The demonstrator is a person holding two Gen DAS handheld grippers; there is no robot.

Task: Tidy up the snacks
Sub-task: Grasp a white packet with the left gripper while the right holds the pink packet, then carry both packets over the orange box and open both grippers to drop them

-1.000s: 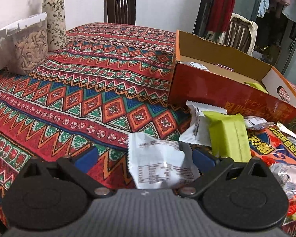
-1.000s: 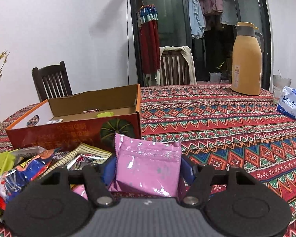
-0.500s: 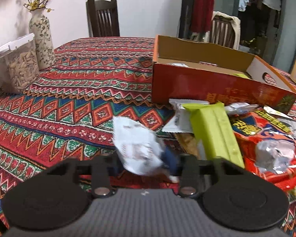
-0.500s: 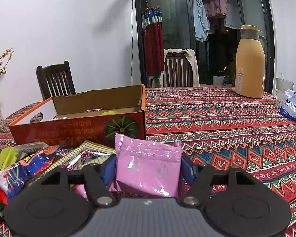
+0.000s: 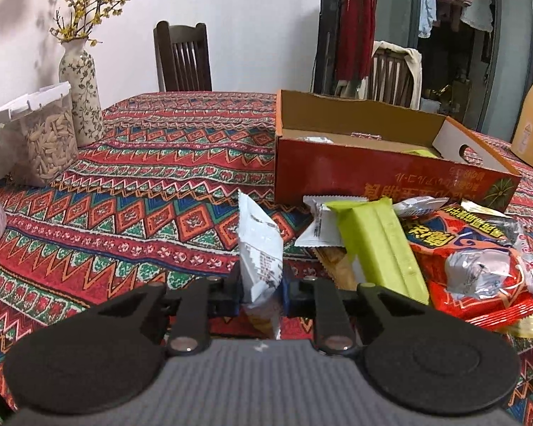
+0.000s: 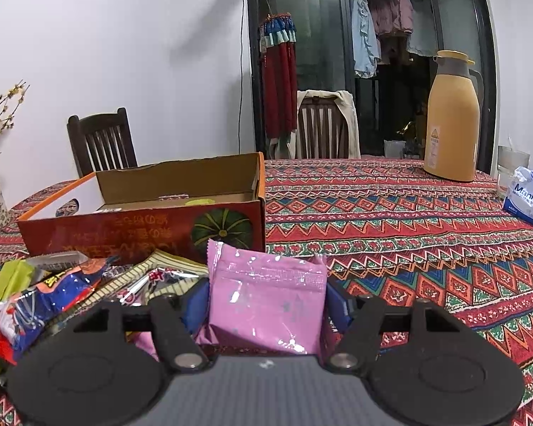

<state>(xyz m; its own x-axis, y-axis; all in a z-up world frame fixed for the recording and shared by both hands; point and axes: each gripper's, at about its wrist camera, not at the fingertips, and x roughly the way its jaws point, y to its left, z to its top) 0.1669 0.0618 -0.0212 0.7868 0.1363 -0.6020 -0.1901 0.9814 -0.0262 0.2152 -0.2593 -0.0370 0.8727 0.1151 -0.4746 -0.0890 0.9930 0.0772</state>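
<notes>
My left gripper (image 5: 261, 293) is shut on a white snack packet (image 5: 259, 248) and holds it above the patterned tablecloth. My right gripper (image 6: 266, 301) is shut on a pink snack packet (image 6: 266, 305) and holds it above the table. An open orange cardboard box (image 5: 391, 177) with a few packets inside stands ahead; it also shows in the right wrist view (image 6: 142, 227). A pile of loose snacks lies before it: a green bar (image 5: 380, 248), a red bag (image 5: 479, 266), and a colourful bag (image 6: 49, 294).
A jar of seeds (image 5: 42, 135) and a flowered vase (image 5: 81, 92) stand at the left. A tan thermos (image 6: 451, 117), a glass (image 6: 511, 167) and a tissue pack (image 6: 529, 198) stand at the right. Chairs (image 5: 183, 56) stand behind the table.
My left gripper has closed on the white packet and lifted it off the table, turning it upright. My right gripper has risen slightly with the pink packet still held.
</notes>
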